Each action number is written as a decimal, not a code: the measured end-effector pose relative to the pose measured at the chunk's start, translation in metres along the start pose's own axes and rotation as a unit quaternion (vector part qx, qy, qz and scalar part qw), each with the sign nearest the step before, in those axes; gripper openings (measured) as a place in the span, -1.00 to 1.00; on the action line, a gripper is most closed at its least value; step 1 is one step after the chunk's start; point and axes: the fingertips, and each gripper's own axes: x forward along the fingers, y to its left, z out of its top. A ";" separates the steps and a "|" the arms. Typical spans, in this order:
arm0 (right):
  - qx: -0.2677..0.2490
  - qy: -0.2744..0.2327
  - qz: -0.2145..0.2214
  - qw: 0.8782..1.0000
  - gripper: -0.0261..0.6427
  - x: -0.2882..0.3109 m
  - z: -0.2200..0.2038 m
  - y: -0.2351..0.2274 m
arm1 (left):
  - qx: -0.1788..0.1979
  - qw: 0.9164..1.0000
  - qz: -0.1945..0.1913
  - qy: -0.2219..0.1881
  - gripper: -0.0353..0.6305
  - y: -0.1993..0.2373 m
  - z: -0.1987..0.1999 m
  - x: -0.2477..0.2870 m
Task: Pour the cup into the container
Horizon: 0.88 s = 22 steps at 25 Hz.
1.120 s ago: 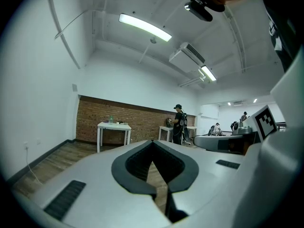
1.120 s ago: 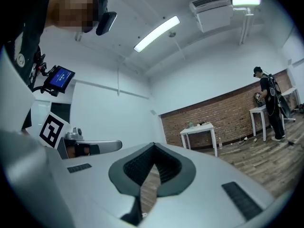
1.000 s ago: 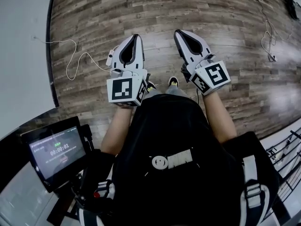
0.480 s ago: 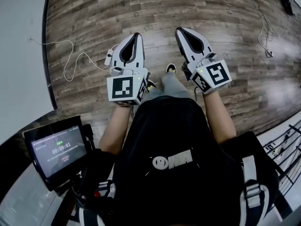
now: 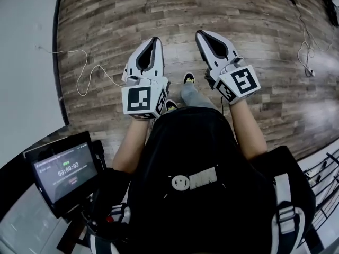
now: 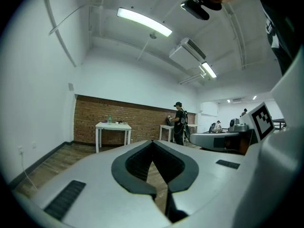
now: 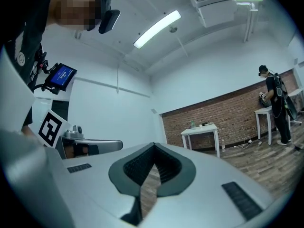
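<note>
Both tongs clenched and empty: left gripper (image 5: pixel 153 41) and right gripper (image 5: pixel 201 36) held side by side over the floor (image 5: pixel 238 15). A shoe (image 5: pixel 188 78) has stepped forward since a moment ago, so the person is walking and pouring hasn't begun. No cup or container in any view

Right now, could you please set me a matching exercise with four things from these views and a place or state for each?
Things:
1 right gripper
2 screen
3 white cable
4 white table

Places or states:
A by the brick wall
B shut, nothing between its fingers
C lying on the wooden floor
D lit up

Pairs: 1-B, 2-D, 3-C, 4-A.
</note>
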 end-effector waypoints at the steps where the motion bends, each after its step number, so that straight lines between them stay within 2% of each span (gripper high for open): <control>1: -0.003 -0.001 0.003 1.000 -0.94 0.001 0.002 -0.001 | 0.000 1.000 0.002 -0.004 -0.90 0.000 0.002 0.001; 7: -0.003 -0.010 0.018 1.000 -0.94 0.013 0.015 -0.003 | 0.005 1.000 0.017 -0.022 -0.90 0.008 0.020 0.005; 12: 0.013 -0.010 0.026 1.000 -0.94 0.020 0.021 -0.045 | 0.005 1.000 0.025 -0.008 -0.90 -0.001 0.022 0.048; 19: 0.014 -0.019 0.025 0.999 -0.94 0.022 0.027 -0.043 | 0.015 0.999 0.026 -0.021 -0.90 0.006 0.033 0.047; 22: 0.017 -0.017 0.022 0.999 -0.94 0.038 0.032 -0.066 | 0.015 0.999 0.025 -0.018 -0.90 0.012 0.038 0.077</control>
